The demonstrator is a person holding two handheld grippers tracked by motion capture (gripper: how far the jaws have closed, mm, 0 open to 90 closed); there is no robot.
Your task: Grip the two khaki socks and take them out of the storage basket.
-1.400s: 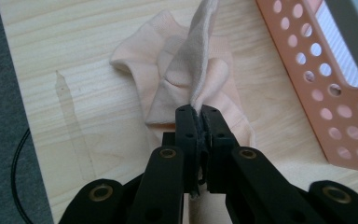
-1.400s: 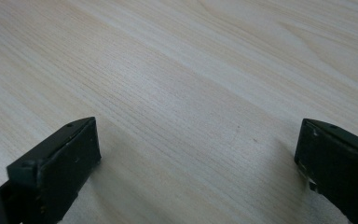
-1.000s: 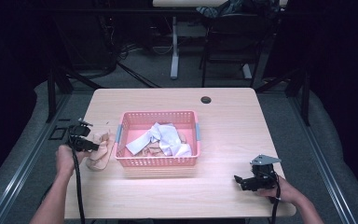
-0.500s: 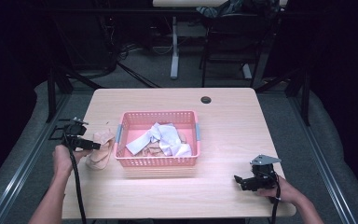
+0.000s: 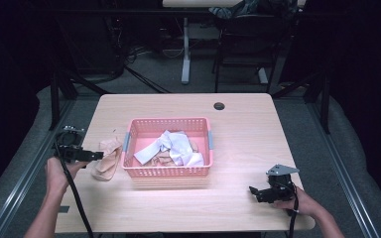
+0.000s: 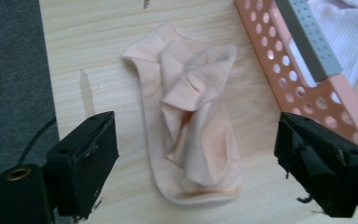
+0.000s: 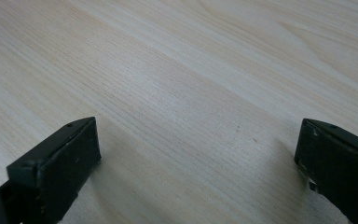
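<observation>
A: Where is the sock (image 6: pixel 191 116) relative to the left gripper (image 6: pixel 193 163)?

B: Directly ahead of it, lying crumpled on the wooden surface (image 6: pixel 98 56), seen between the two jaws but touched by neither. Peach colour, folded over on itself. In the high view the sock (image 5: pixel 107 157) sits just past the tip of the left gripper (image 5: pixel 95 155).

A: Jaw state, left?

B: Wide. The jaws have just been opening; the sock lies in the gap, loose, not gripped.

A: Container?

B: Pink perforated basket (image 6: pixel 317 88), just beside the sock on the far side from the surface's edge; whether they touch I cannot tell. It has a grey handle piece (image 6: pixel 307 37) on the near wall. From the high view the basket (image 5: pixel 168 171) holds a heap of white cloth (image 5: pixel 176 148), with some peach-toned fabric (image 5: pixel 159 159) under and beside it.

A: Right gripper?

B: The right gripper (image 5: pixel 256 190) is held low over the surface, well apart from the basket, toward the near right corner. In its own view the right gripper (image 7: pixel 198 154) has its jaws spread wide, bare wood between them.

A: Anything else on the surface?

B: A dark round grommet (image 5: pixel 219 105) beyond the basket, near the far edge.
</observation>
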